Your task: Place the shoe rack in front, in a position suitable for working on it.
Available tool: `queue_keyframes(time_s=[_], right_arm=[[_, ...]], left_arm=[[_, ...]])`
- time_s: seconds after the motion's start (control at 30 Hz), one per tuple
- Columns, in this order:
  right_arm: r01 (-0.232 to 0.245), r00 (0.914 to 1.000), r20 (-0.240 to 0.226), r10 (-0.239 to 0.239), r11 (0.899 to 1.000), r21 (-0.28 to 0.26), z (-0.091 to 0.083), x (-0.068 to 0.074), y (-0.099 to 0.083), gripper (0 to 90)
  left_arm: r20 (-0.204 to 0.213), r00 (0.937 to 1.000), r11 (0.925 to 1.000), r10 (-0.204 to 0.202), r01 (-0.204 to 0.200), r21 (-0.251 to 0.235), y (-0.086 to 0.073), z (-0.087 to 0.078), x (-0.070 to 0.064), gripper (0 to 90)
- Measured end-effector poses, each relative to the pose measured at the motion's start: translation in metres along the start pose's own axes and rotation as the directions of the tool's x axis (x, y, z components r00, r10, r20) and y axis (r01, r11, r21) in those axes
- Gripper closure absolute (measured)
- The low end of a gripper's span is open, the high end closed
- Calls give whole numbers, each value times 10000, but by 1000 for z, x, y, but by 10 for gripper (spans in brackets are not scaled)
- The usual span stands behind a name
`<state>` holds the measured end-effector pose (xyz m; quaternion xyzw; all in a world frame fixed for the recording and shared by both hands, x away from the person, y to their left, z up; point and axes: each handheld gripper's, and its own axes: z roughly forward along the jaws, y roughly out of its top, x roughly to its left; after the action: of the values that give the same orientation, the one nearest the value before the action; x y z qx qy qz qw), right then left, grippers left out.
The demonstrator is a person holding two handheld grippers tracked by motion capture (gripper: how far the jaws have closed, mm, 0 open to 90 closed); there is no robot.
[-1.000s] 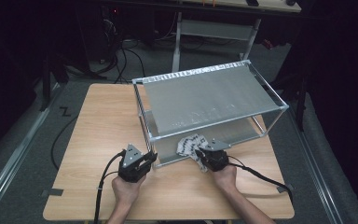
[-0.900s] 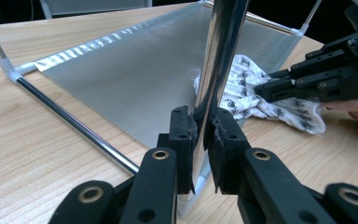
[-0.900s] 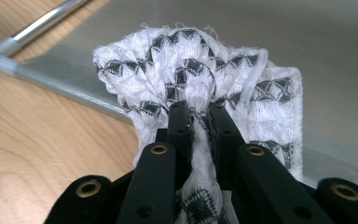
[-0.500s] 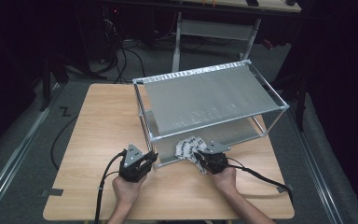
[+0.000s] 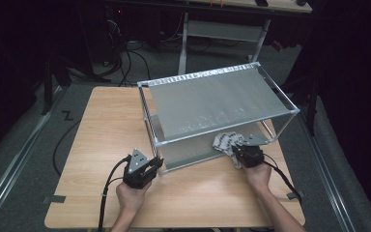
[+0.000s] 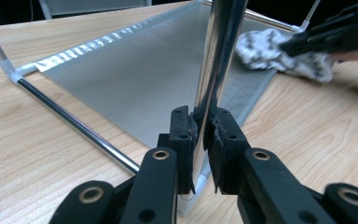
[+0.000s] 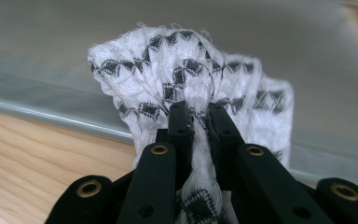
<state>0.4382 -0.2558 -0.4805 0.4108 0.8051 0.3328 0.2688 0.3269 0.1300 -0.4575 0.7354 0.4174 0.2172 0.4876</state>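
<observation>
A two-tier metal rack point(image 5: 220, 101) with grey shelves stands on the wooden table. My left gripper point(image 5: 150, 166) point(image 6: 201, 133) is shut on the rack's front left upright post point(image 6: 216, 60) near its foot. A white cloth with a black diamond pattern point(image 5: 227, 142) point(image 7: 186, 98) point(image 6: 279, 51) lies bunched at the front right edge of the lower shelf. My right gripper point(image 5: 239, 153) point(image 7: 196, 122) is shut on this cloth, jaws pinching a fold of it.
The lower shelf's front rail point(image 7: 51, 112) runs just beyond the cloth. Bare table point(image 5: 106, 125) lies to the left of the rack and along the front. Cables point(image 5: 77, 130) trail on the dark floor at the left.
My right gripper has slid the cloth rightward along the lower shelf's front edge. The left gripper has kept its hold on the post.
</observation>
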Motion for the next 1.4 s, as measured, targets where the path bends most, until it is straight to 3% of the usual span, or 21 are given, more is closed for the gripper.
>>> queue_keyframes(time_s=[0.23,0.5,0.87,1.4], right_arm=[[-34,9966,825,54,9997,-246,-27,-28,-4,823],[-149,9937,1096,219,9978,-641,-53,-39,-5,823],[418,9935,1103,-283,9917,-1218,-98,-28,2,823],[570,9973,579,-449,9721,-2275,-161,-20,28,825]], left_arm=[[17,10000,10000,15,-15,2,0,0,0,803],[-14,10000,10000,42,-42,25,0,-2,1,803],[-79,10000,10000,49,-49,40,0,-2,2,805],[-66,10000,10000,-36,35,-43,0,-2,2,804]])
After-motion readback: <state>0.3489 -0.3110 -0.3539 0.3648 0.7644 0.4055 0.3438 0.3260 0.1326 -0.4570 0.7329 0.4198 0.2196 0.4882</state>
